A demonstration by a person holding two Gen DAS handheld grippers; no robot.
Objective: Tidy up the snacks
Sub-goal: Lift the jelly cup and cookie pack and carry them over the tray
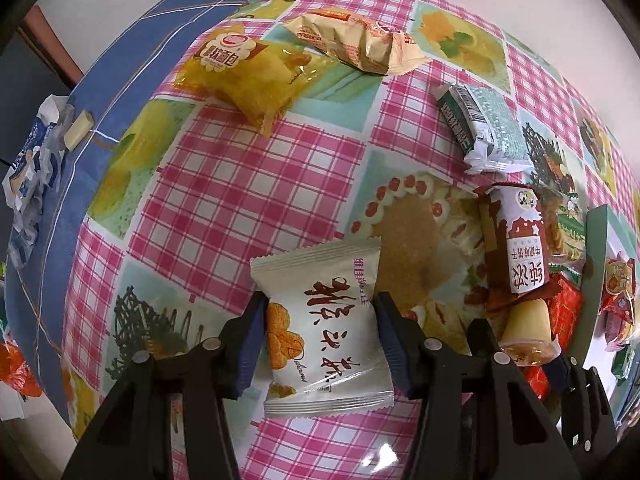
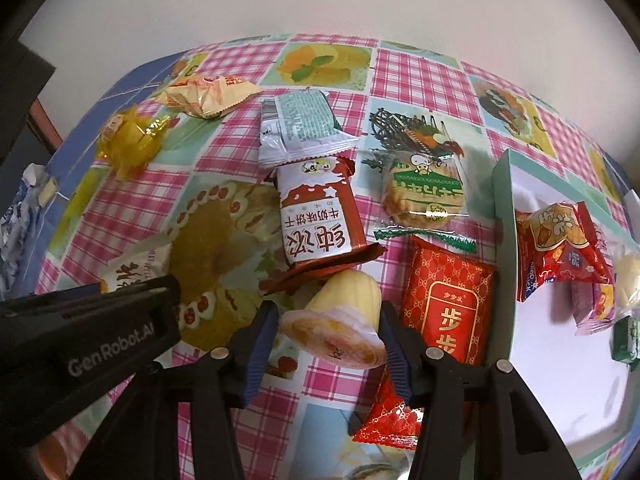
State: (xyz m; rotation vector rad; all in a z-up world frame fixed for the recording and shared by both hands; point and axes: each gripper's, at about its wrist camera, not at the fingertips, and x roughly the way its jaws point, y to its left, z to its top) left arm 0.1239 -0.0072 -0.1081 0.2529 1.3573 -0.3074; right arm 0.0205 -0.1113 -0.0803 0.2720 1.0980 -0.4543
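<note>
A white snack packet with red characters sits between the blue pads of my left gripper, which press on its two sides. My right gripper points down around a pale yellow jelly cup. The cup lies tilted on the checked tablecloth with its lid towards the camera. It sits between the fingers, with a thin gap at the left pad. In the left wrist view the same cup shows between the right gripper's fingers. A finger of my left gripper reaches in at the left.
A red-and-white biscuit packet, a green-and-white packet, a round cracker pack and a red packet lie close by. A white box at the right holds several snacks. A yellow bread pack and a beige packet lie further off.
</note>
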